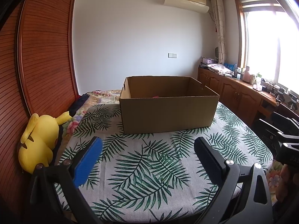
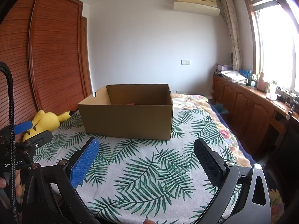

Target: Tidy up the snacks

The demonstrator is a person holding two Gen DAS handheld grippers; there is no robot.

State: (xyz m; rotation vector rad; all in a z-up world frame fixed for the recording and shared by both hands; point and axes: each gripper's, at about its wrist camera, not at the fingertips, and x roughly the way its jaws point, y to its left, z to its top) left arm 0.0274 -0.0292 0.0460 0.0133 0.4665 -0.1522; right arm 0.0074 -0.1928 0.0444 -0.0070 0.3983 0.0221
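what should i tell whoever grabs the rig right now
Left gripper: open, empty, above the leaf-print cloth.
Right gripper: open, empty, beside it.
Cardboard box: open, upright on the cloth ahead of both grippers. Something pink shows inside at the bottom; the rest of the inside is hidden.
No loose snacks show on the cloth in either view.
Done: it seems that at least one item is in the box.
Left: find any remaining snacks; none visible from here.
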